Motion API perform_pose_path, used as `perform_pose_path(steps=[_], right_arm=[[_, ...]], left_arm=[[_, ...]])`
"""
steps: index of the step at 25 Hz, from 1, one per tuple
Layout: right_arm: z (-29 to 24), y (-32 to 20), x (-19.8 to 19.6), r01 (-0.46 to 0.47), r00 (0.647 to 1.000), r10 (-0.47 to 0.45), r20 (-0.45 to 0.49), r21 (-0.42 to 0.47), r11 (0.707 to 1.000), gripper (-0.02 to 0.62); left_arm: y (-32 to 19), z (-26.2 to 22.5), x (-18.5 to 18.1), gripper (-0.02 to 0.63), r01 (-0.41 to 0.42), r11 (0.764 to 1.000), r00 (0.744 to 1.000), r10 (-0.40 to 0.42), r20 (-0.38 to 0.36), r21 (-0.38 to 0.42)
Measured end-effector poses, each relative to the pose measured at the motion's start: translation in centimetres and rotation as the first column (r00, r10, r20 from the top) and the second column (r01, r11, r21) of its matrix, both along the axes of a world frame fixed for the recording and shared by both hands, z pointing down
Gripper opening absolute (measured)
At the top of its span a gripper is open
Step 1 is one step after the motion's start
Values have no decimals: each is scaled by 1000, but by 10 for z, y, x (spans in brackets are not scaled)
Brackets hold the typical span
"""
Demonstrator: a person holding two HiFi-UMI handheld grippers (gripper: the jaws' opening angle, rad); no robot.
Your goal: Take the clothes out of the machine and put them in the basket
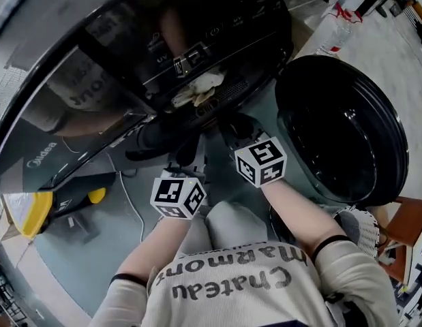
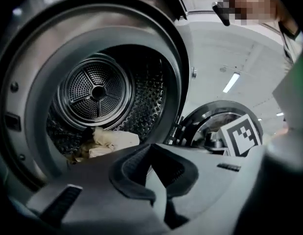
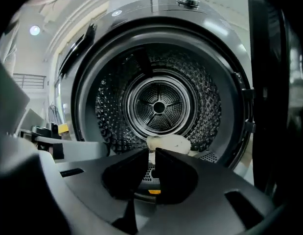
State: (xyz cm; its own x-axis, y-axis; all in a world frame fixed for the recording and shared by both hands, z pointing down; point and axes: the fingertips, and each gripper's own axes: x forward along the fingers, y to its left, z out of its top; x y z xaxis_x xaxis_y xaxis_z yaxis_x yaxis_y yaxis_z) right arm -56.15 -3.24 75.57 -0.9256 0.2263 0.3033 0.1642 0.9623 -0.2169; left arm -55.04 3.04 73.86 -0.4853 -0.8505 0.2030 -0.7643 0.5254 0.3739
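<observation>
You are at the reach-in step, and in my judgement neither tool is ready to take hold. Your right gripper (image 3: 150,153) has its jaws drawn together with only a sliver between them and nothing in it. Your left gripper (image 2: 150,150) also looks closed at the tips and empty. Spread one pair wide before it passes the grey door ring (image 3: 82,97) of the machine. Go in low along the floor of the perforated steel drum (image 3: 158,106), pinch a thick fold, not a loose edge, and lift it clear of the lip so it does not snag.

The crumpled cream-coloured clothes (image 3: 168,143) lie straight ahead of the right gripper, just above its tips in its own view. They sit at the bottom of the drum, beyond the ring and not yet touched. From the left gripper they lie ahead and off to its left.

The round black glass door (image 1: 347,135) stands open to the right of your right gripper. A pale perforated thing (image 1: 360,227), possibly the basket, sits behind that gripper beside your forearm.
</observation>
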Motion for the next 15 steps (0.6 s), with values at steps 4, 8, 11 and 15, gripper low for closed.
perform_pose_path(steps=[4,8,11,15], right_arm=[[16,-4,-17,20,996,-25,91,60,998,45],[31,-8,-32,38,993,-49,103,111,993,138],[31,-11,-43,68,995,-76,58,139,988,269],[31,-14,-65,107,994,-111,7,200,974,347]], left_arm=[[-5,17,-17,9,18,998,999,-21,50,55],[-10,37,-15,9,7,999,998,-10,60,44],[-13,40,-9,9,5,999,999,-7,50,48],[-15,31,4,9,-37,999,997,36,66,12]])
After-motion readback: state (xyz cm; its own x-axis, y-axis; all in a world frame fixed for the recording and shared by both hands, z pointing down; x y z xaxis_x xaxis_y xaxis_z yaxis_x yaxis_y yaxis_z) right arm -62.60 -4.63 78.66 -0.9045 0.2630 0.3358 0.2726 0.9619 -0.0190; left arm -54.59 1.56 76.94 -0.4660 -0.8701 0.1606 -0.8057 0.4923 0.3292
